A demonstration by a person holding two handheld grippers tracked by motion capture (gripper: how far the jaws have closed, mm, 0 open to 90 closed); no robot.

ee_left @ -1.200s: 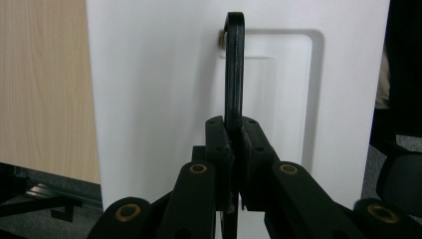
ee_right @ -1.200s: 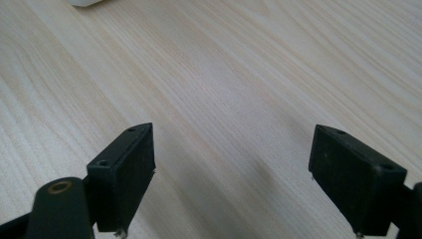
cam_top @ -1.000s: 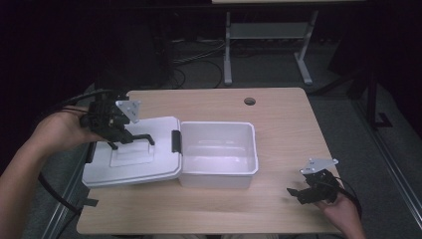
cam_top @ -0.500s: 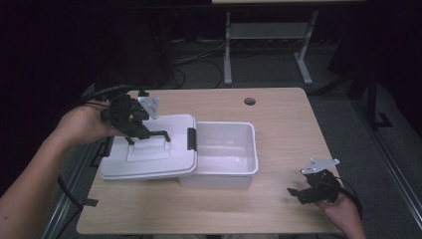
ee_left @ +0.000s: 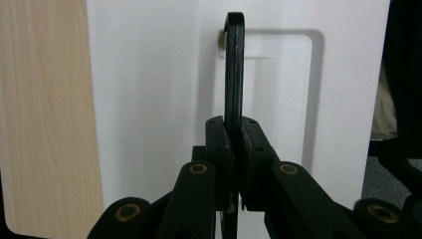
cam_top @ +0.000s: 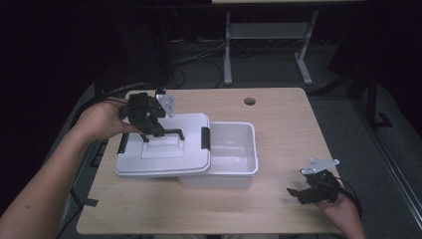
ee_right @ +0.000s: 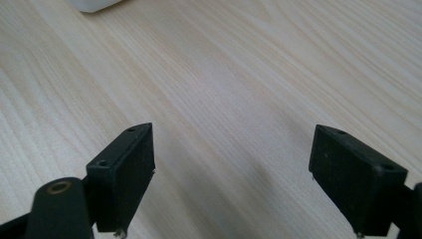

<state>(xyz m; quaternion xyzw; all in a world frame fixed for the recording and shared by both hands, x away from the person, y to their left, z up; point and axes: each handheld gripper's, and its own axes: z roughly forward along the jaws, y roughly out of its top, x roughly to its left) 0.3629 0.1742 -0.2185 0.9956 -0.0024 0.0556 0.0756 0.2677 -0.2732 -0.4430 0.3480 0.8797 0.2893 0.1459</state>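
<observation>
At the near right edge of the table [cam_top: 278,209], the right gripper [cam_top: 304,193] rests low over the bare wood, its jaws spread wide with nothing between them; in the right gripper view the two black pads stand well apart above the wood grain, and a white corner of the box shows at the top left.

Farther in, toward the middle, sits the white box [cam_top: 234,164], open on its right part. The white lid [cam_top: 164,149] lies tilted over the box's left part, its right edge overlapping the box's rim and its left side hanging out past the box toward the table's left.

On top of the lid, the left gripper [cam_top: 160,130] is clamped tight on the lid's black handle [cam_top: 171,132], which stands upright. In the left gripper view the handle [ee_left: 234,69] runs straight up from between the closed jaws, with the lid's white surface [ee_left: 149,99] just behind it.
</observation>
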